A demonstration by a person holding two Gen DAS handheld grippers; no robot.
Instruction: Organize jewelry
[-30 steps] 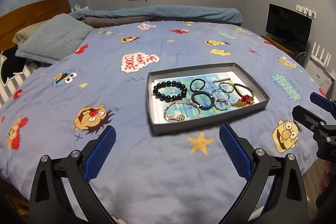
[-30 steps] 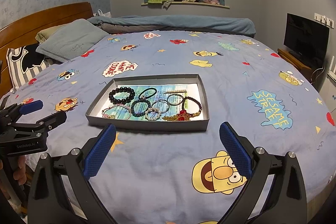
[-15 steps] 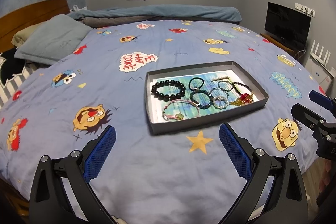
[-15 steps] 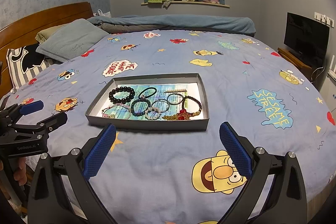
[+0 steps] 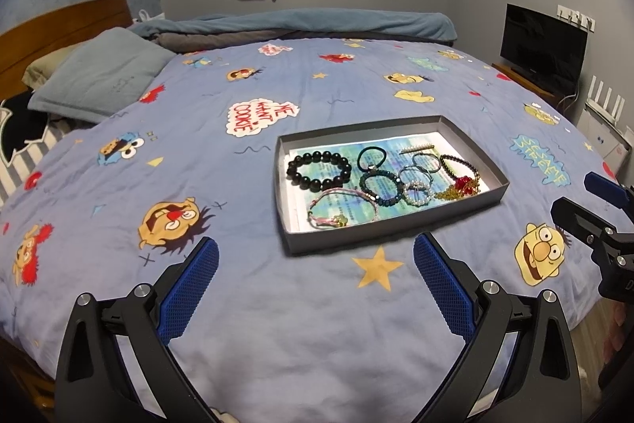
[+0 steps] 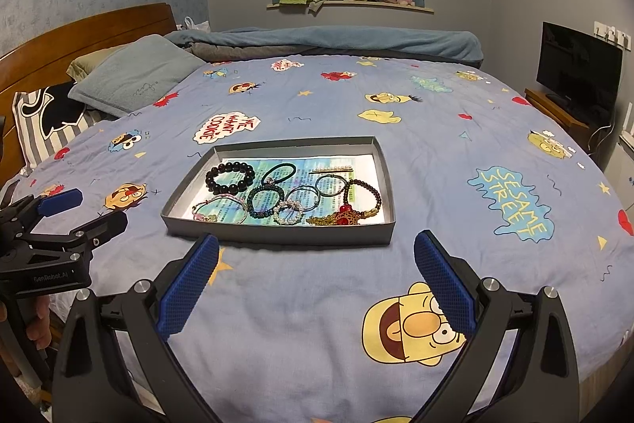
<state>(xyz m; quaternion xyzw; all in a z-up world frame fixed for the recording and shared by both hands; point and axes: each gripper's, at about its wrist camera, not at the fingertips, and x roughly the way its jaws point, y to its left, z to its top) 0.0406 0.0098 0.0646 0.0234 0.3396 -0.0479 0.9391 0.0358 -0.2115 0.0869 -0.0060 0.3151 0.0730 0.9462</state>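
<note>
Item one: shallow grey tray (image 5: 400,230) lying flat on my blue cartoon-print bedspread (image 5: 277,304), just beyond a yellow star print. Tray lined with a printed blue-green sheet (image 6: 317,163). Contents, left to right: black bead bracelet (image 5: 319,171), large round beads, far-left area; pink cord bracelet (image 5: 340,211) with a small gold charm, near-left corner; black hair tie (image 5: 371,158) toward the middle; dark teal beaded bracelet (image 5: 382,189) just near of it, touching a pale pearl-like bracelet (image 5: 416,194); two thin rings of cord or wire (image 6: 317,191) overlapping beside these; slim gold hair pin (image 6: 332,169) along the far side; dark small-bead strand (image 6: 362,195) at the right, ending in a red and gold ornament (image 6: 342,219) against the near-right wall. Item two: my left gripper (image 5: 315,274), blue pads spread wide, holding nothing, hovering over the bedspread near of the tray. Item three: my right gripper (image 6: 316,274), likewise wide apart and empty, near of the tray's front wall. Background: grey pillow (image 6: 134,78), wooden headboard (image 6: 79,34), black television (image 6: 578,66) at far right.
</note>
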